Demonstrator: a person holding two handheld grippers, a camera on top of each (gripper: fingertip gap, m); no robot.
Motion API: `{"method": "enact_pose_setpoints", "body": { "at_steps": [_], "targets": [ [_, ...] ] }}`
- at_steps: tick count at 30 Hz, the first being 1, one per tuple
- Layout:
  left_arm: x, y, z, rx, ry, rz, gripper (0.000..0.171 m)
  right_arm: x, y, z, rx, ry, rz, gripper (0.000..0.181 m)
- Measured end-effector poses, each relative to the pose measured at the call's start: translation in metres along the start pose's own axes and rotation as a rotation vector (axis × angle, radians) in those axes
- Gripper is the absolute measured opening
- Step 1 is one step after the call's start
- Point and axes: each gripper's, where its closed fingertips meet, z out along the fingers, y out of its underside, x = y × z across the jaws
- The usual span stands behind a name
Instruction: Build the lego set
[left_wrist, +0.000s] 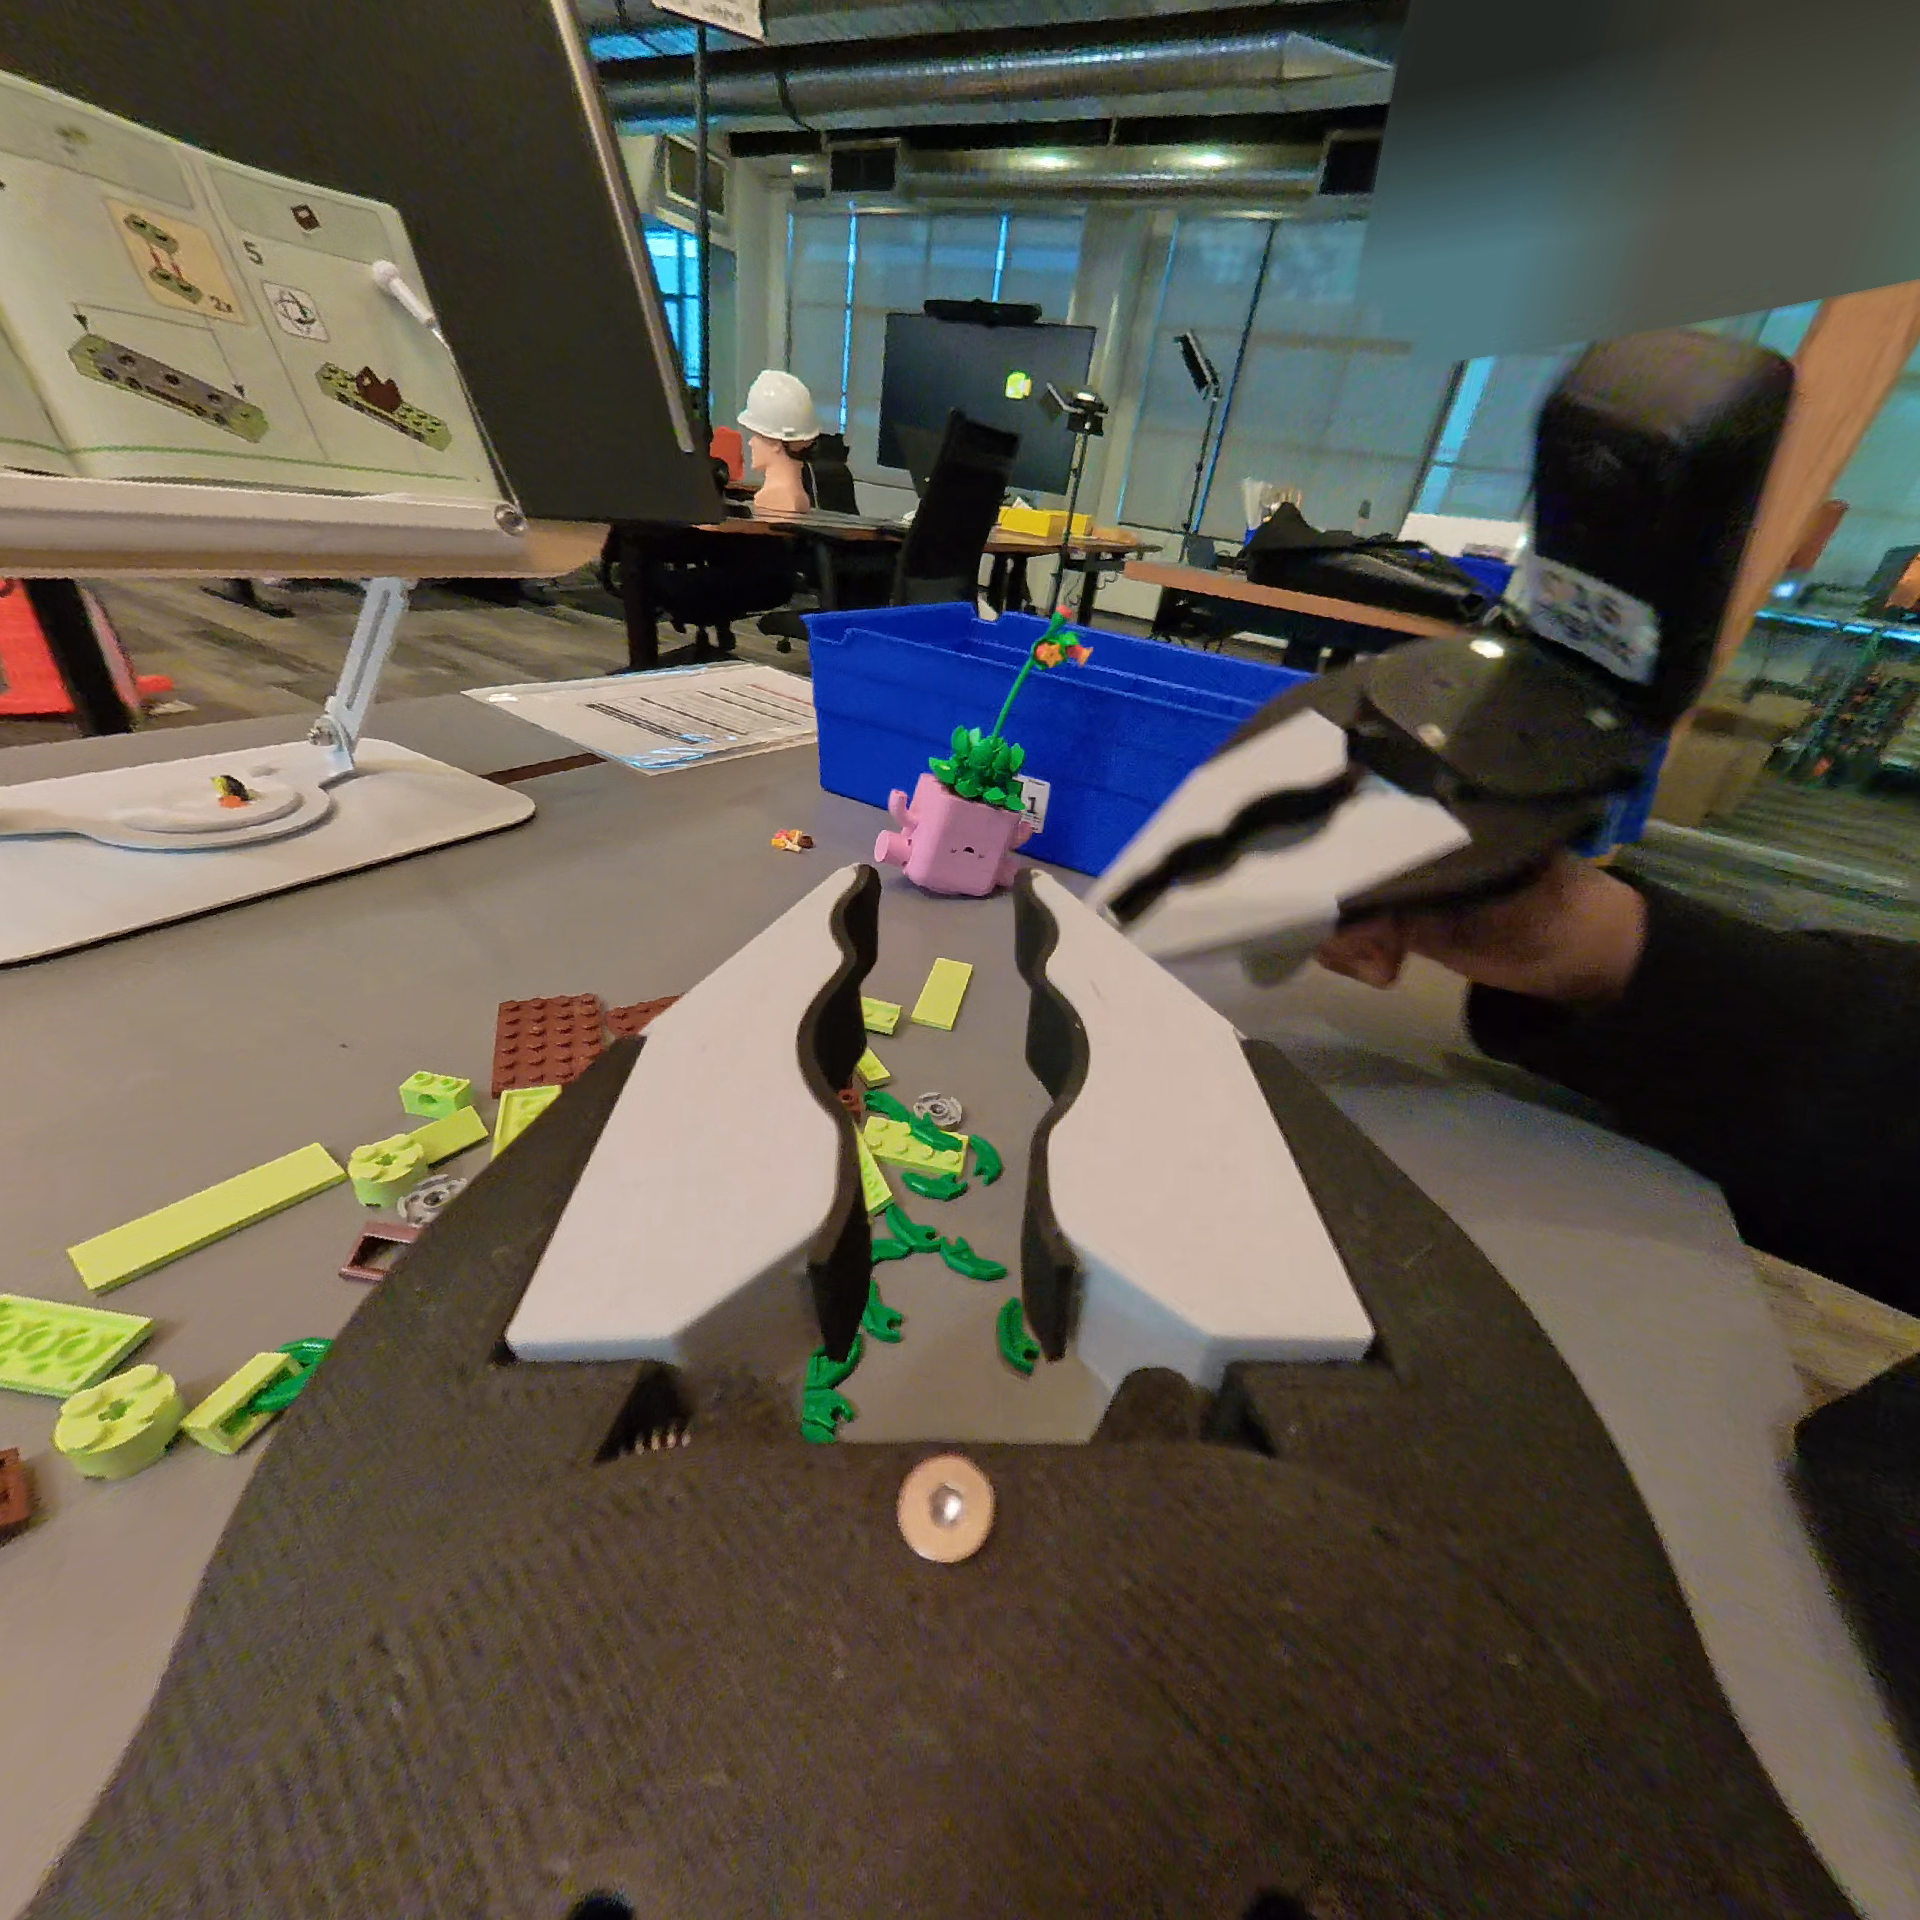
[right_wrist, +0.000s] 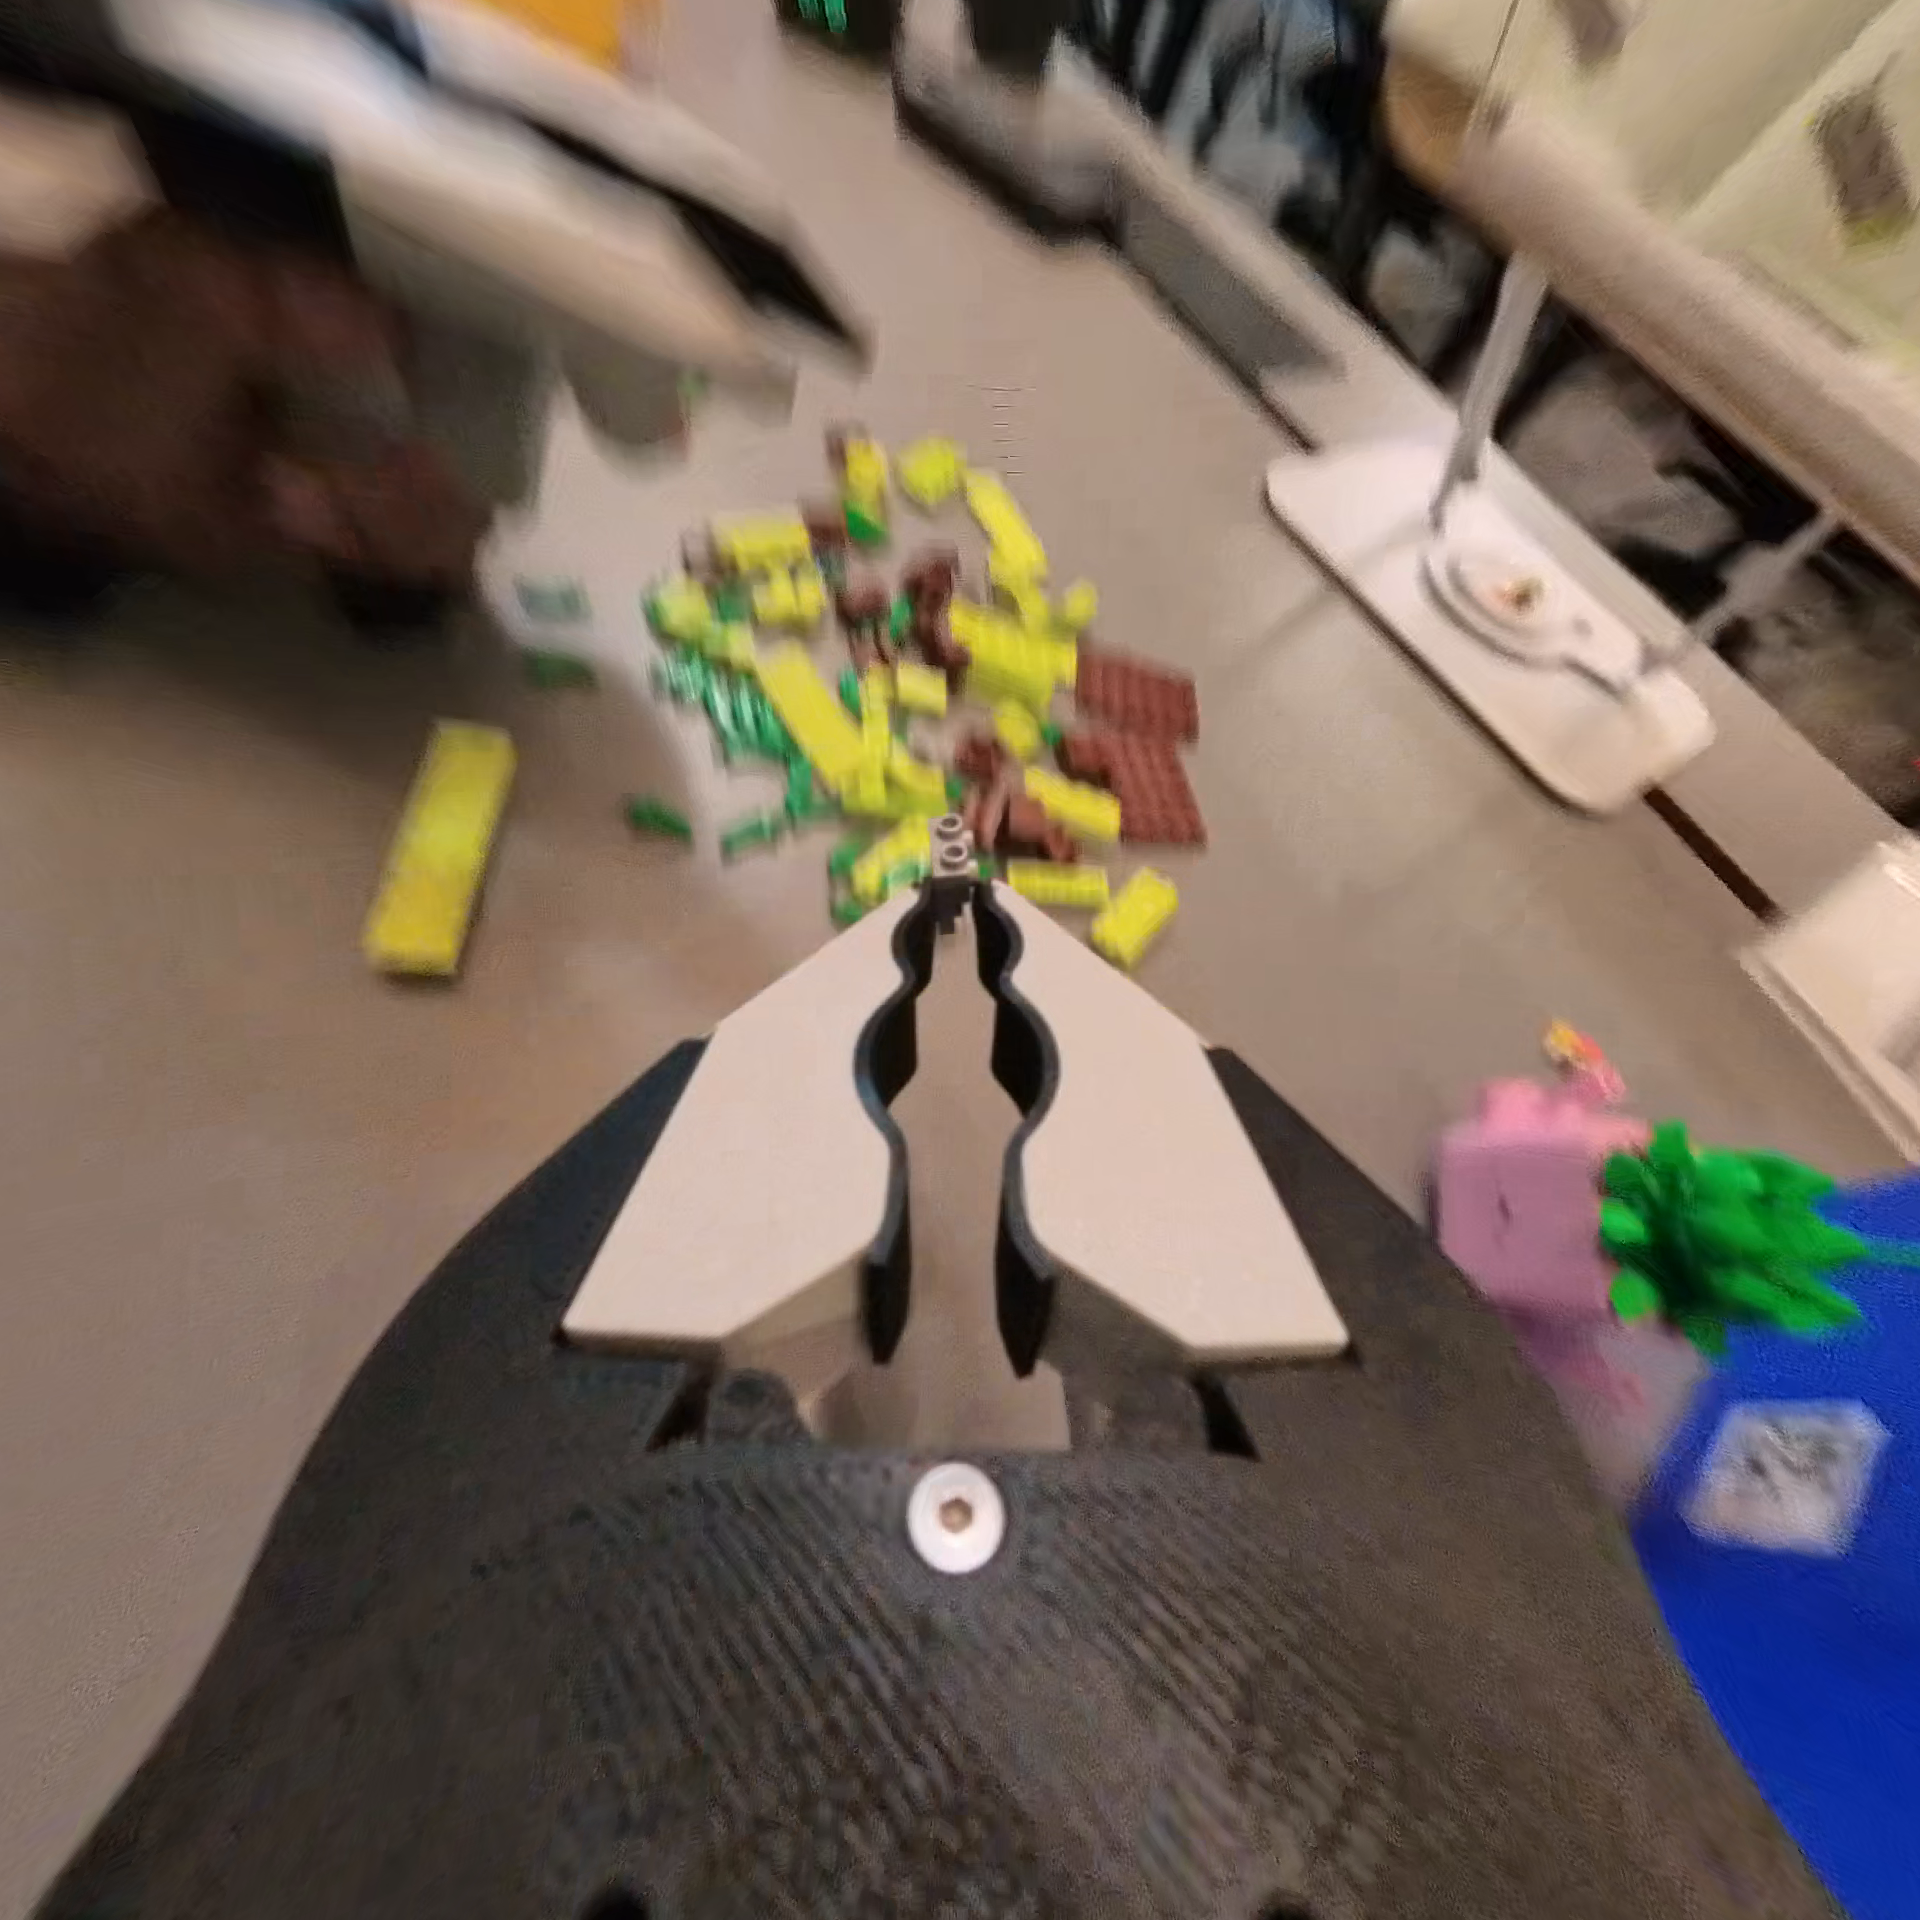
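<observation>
Your right gripper (right_wrist: 951, 883) pinches a small grey studded piece (right_wrist: 953, 847) at the very tips of its fingers; it is light, rigid and slick, so keep the hold across its flat sides. Your left gripper (left_wrist: 945, 894) has its fingers wide apart, holding nothing, with green leaf pieces (left_wrist: 940, 1242) lying on the worktop (left_wrist: 582, 894) between them. The pink pot model (left_wrist: 951, 831) stands just beyond the left tips.

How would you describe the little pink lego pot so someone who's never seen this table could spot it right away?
Start at the big blue bin at the far side of the grey table. The pink pot stands on the table right in front of the bin, beyond the scattered lime, brown and green pieces. It is the only pink, assembled model there, topped with green leaves and a tall thin stem bearing small flowers.
</observation>
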Motion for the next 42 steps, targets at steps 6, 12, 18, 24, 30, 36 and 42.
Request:
{"method": "enact_pose_setpoints", "body": {
  "at_steps": [6, 12, 18, 24, 30, 36, 42],
  "targets": [
    [-0.01, -0.007, -0.004, 0.035, -0.084, 0.044, 0.015, -0.029, 0.066, -0.01, -0.32, 0.176, -0.298, 0.005],
    [-0.015, -0.012, -0.008, 0.061, -0.133, 0.073, 0.006, -0.051, 0.062, -0.008, -0.298, 0.104, -0.22, 0.011],
    [-0.017, -0.011, -0.008, 0.053, -0.147, 0.072, 0.006, -0.065, 0.058, -0.014, -0.26, -0.032, -0.104, 0.028],
    [-0.036, -0.019, -0.02, 0.084, -0.245, 0.094, 0.004, -0.065, 0.061, -0.013, -0.221, -0.107, 0.097, 0.042],
    [-0.051, -0.018, -0.027, 0.088, -0.285, 0.03, 0.002, -0.078, 0.057, -0.014, -0.205, -0.228, 0.251, 0.046],
    [-0.071, -0.025, -0.041, 0.064, -0.384, 0.152, 0.002, -0.097, 0.047, -0.012, -0.187, -0.32, 0.255, 0.043],
    [-0.107, -0.028, -0.066, 0.064, -0.492, 0.089, 0.001, -0.072, 0.038, -0.013, -0.099, -0.244, 0.285, 0.036]
  ]
}}
